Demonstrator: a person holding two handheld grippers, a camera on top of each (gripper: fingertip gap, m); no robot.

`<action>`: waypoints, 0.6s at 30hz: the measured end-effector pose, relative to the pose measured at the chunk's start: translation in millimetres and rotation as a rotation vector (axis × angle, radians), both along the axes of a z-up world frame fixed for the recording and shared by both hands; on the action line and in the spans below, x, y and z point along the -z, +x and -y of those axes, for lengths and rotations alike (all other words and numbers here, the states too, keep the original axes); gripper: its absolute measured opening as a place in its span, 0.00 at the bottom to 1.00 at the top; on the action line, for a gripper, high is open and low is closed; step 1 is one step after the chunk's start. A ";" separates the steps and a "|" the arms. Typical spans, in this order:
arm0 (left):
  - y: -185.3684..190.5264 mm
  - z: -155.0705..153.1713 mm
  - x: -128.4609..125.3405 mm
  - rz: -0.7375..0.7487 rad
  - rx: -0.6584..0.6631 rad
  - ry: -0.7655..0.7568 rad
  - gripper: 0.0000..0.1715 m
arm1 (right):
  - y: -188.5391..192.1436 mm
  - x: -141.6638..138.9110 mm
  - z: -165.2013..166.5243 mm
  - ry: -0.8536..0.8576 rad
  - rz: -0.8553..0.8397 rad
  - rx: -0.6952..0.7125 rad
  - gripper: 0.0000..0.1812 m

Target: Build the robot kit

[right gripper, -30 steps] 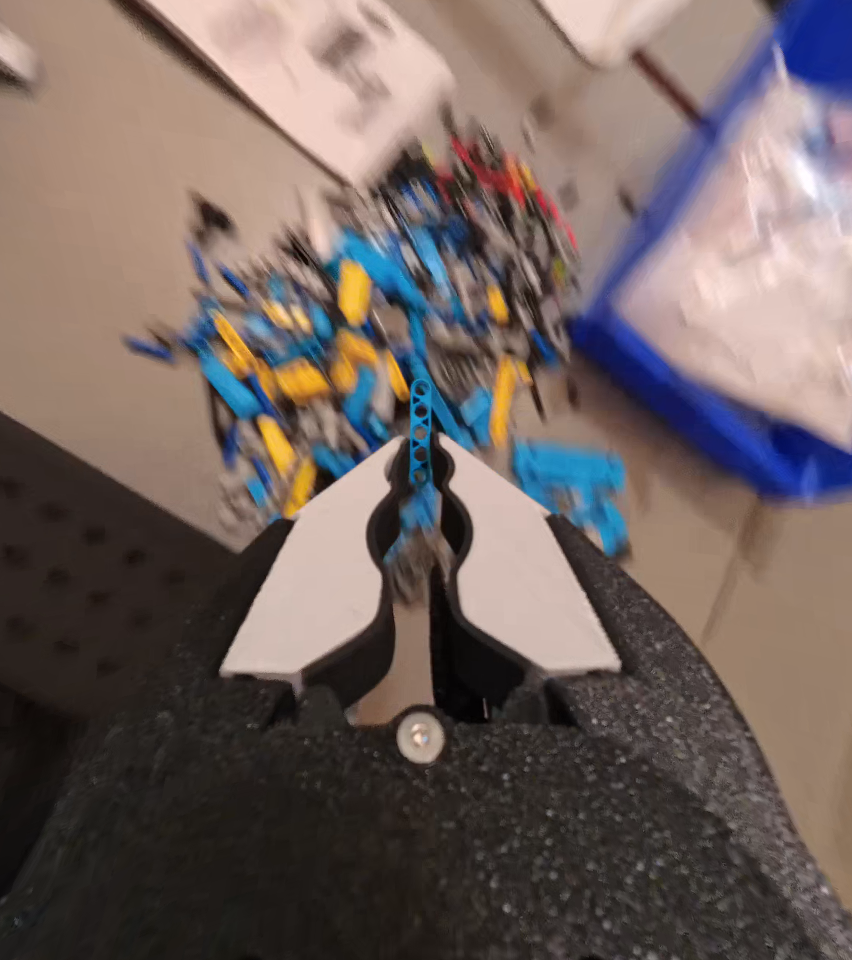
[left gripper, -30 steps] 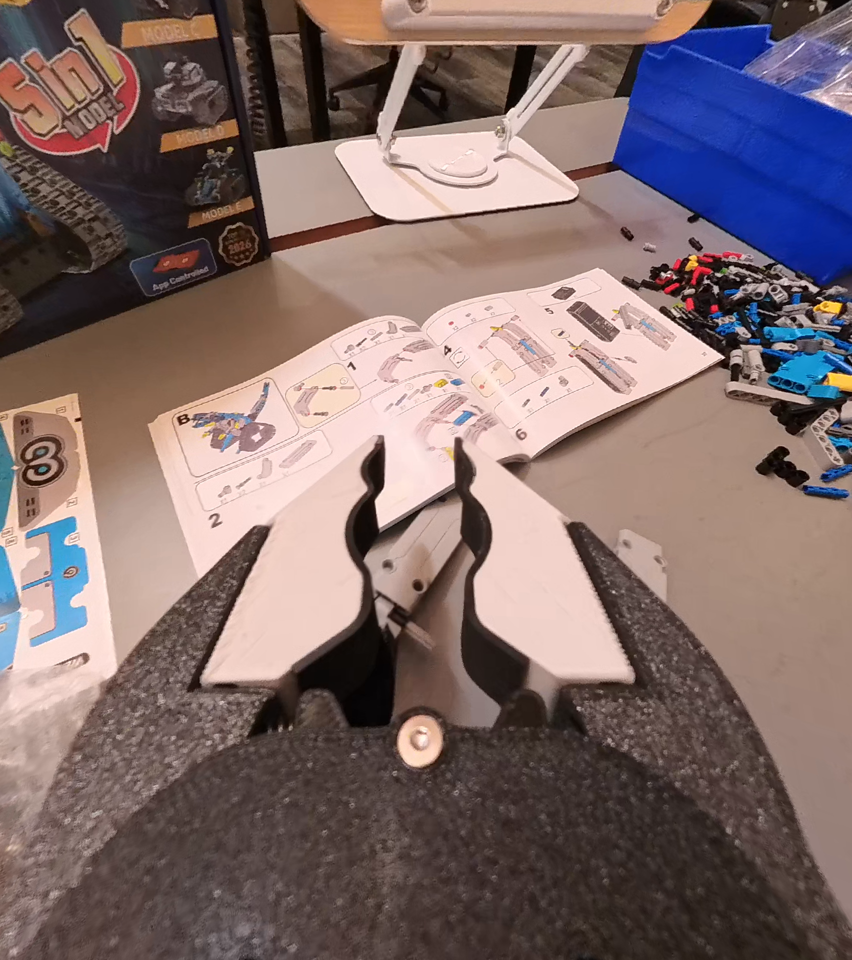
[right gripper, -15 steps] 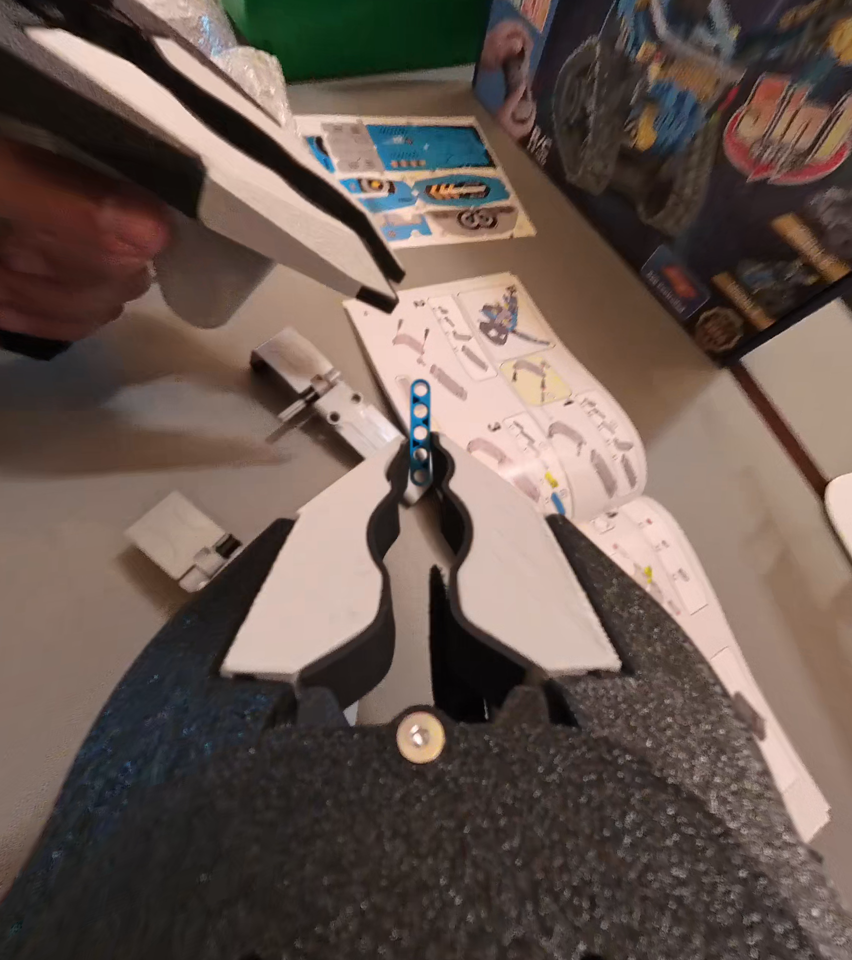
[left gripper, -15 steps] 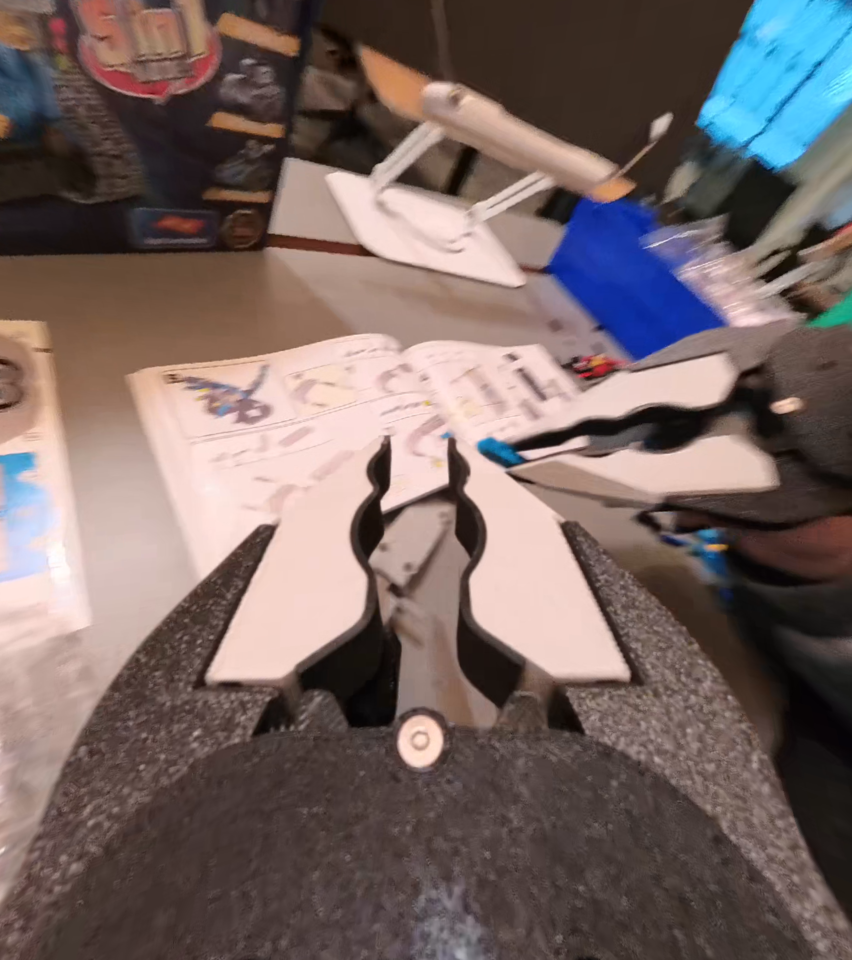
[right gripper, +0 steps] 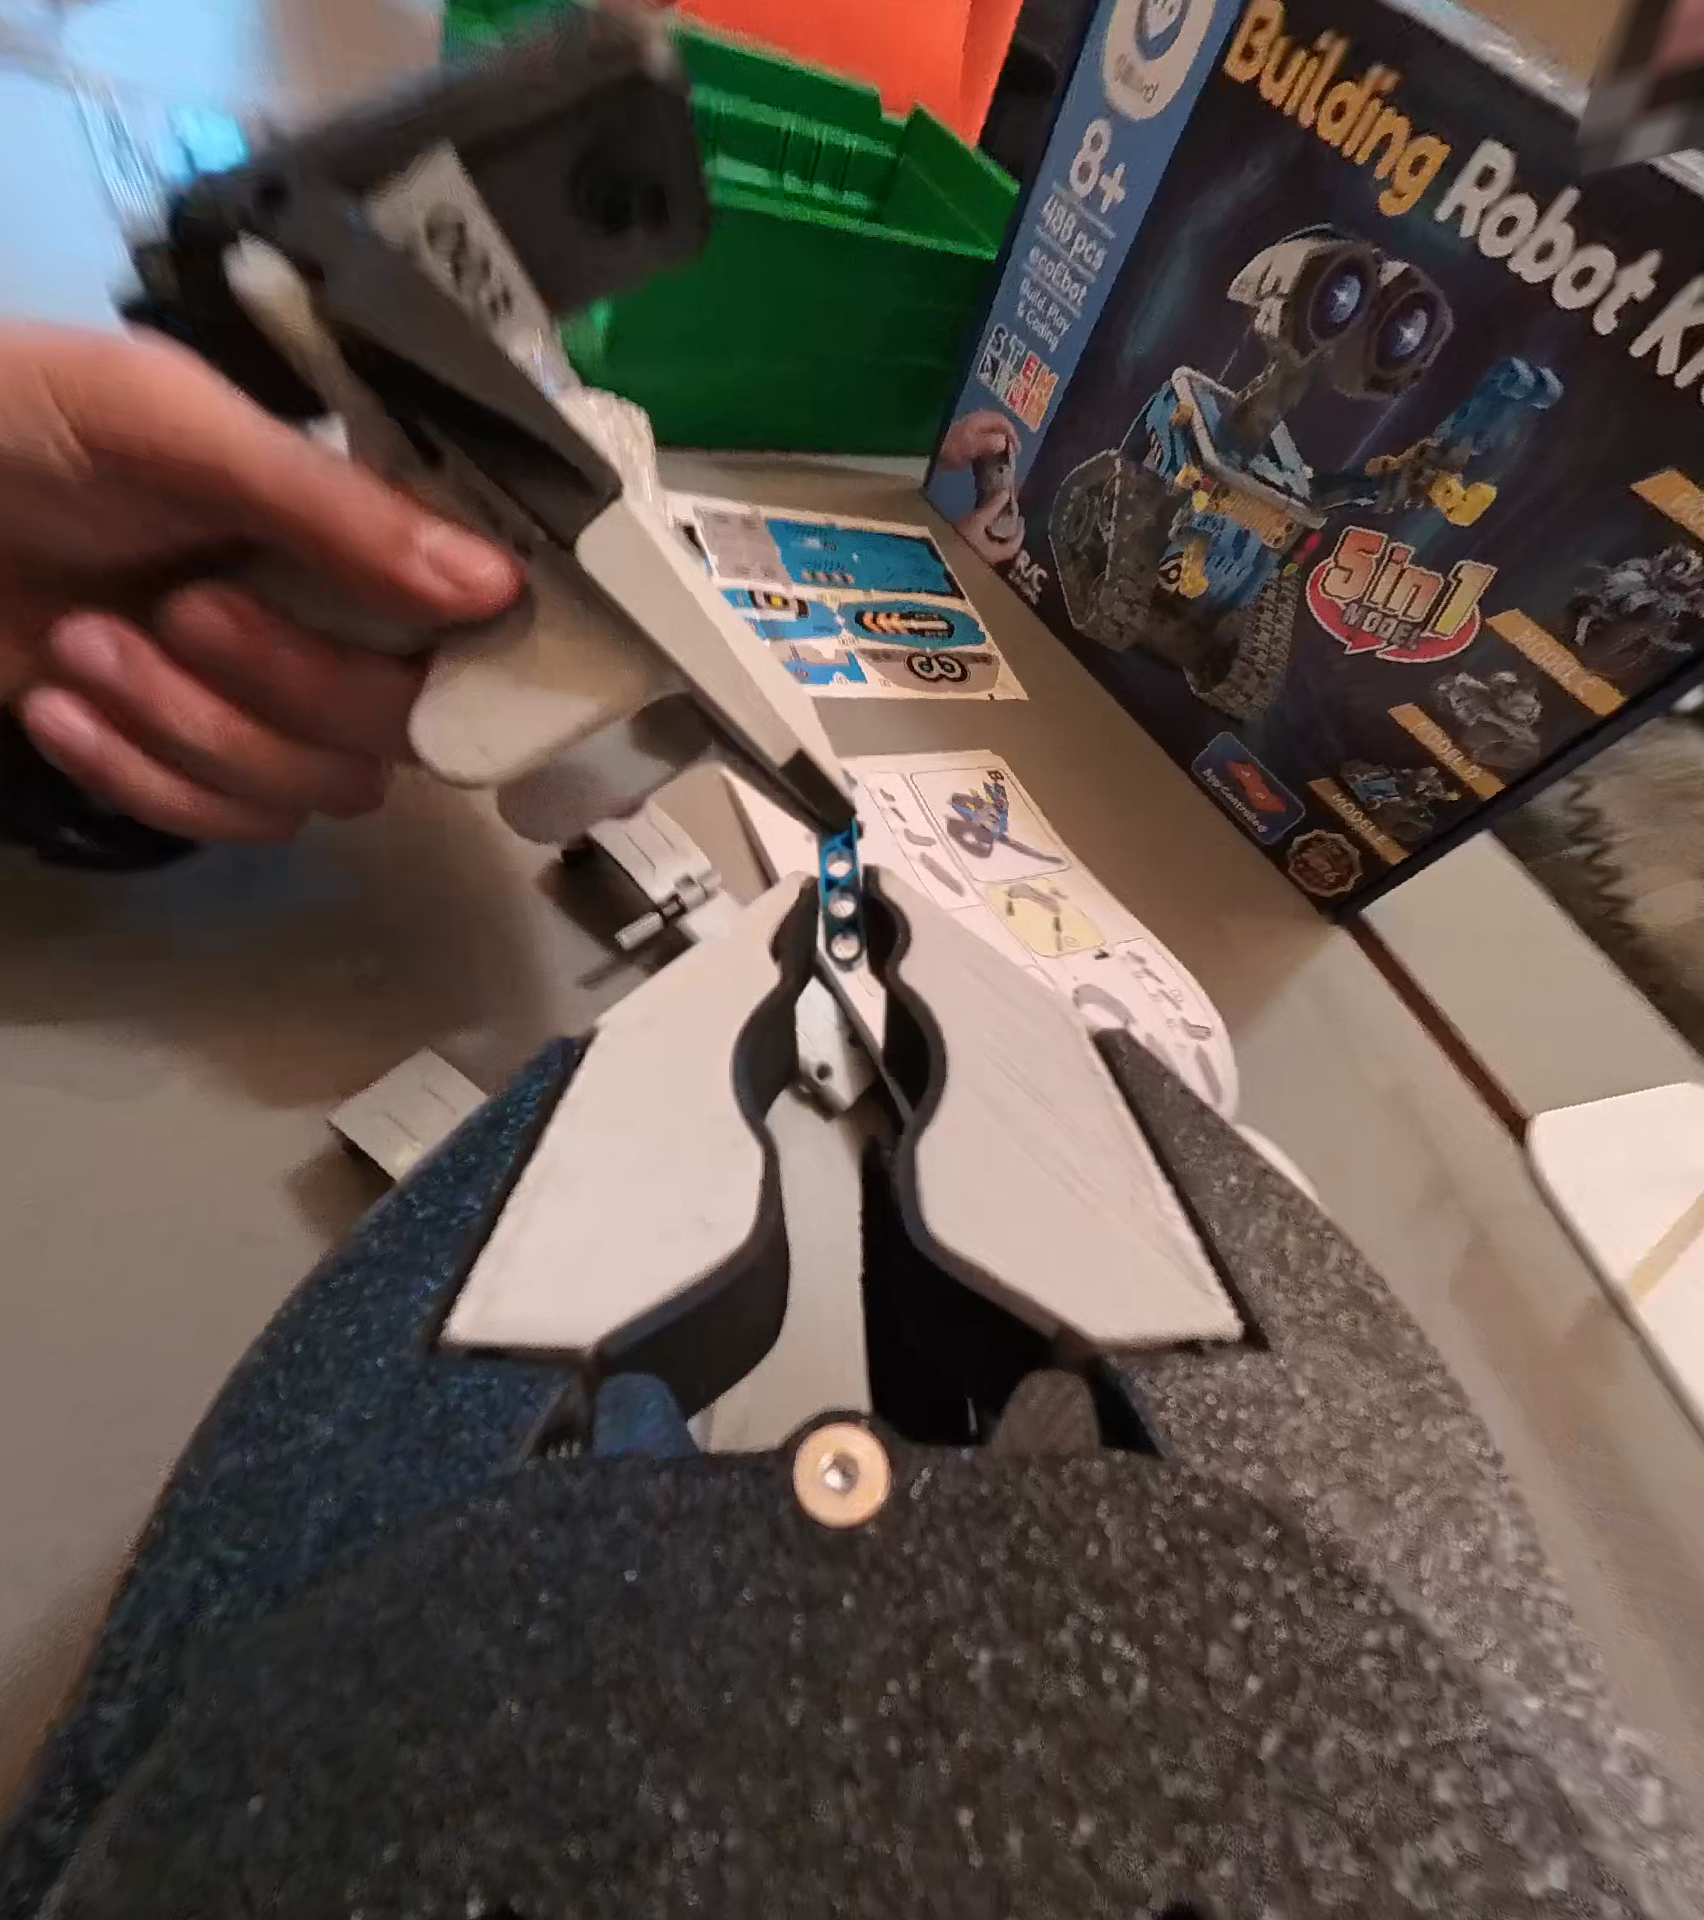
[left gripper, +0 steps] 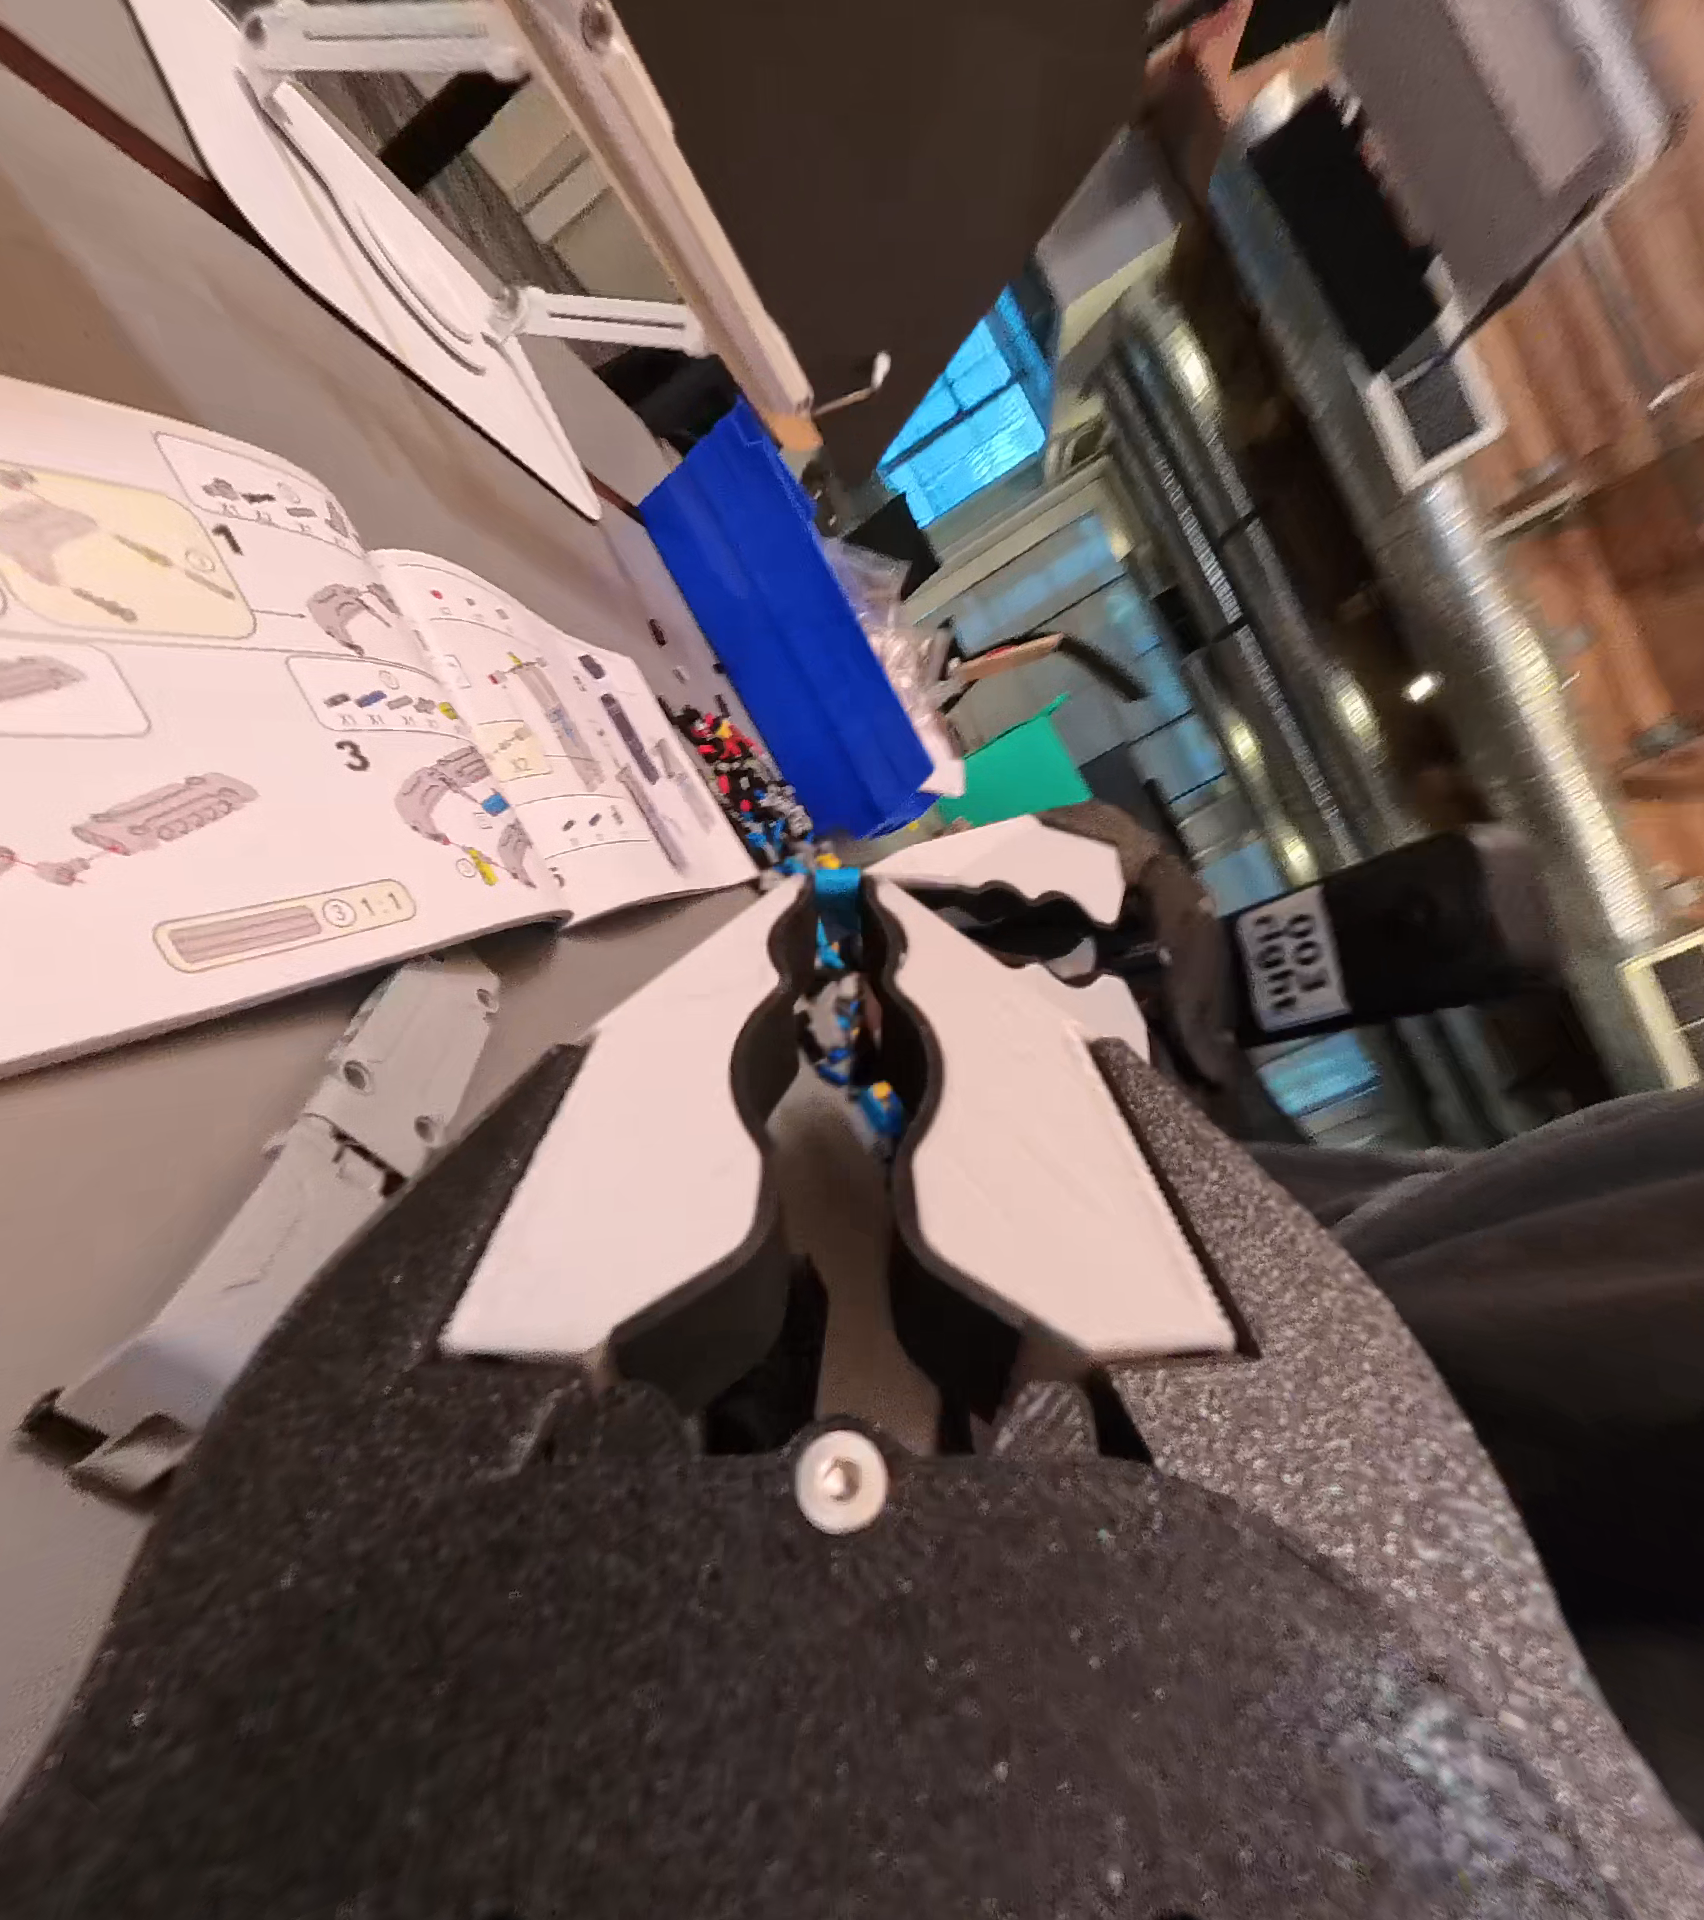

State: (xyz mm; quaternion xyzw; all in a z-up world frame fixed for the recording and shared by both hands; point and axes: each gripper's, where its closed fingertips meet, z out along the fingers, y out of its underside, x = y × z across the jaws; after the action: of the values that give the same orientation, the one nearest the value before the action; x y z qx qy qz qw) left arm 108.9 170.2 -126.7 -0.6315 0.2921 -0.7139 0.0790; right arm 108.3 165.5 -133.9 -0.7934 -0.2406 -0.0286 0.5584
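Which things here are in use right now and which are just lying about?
In use: blue beam, left gripper, right gripper; both jaws closed on it.
Lying about: instruction booklet, grey part, sticker sheet, kit box, blue bin, green bin.

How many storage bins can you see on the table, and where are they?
2. A blue plastic bin sits at the table's far end past the open instruction booklet; a green plastic bin stands behind the left gripper, beside the robot kit box. Others may be hidden.
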 end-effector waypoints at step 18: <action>1.0 8.8 4.7 -0.012 0.043 -0.066 0.03 | -0.5 9.0 4.3 -0.024 -0.056 -0.008 0.10</action>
State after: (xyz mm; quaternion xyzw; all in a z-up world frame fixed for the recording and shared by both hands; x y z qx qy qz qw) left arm 109.9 161.3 -131.4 -0.6316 0.2826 -0.7208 0.0410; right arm 107.8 161.2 -142.9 -0.7996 -0.2284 -0.0014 0.5553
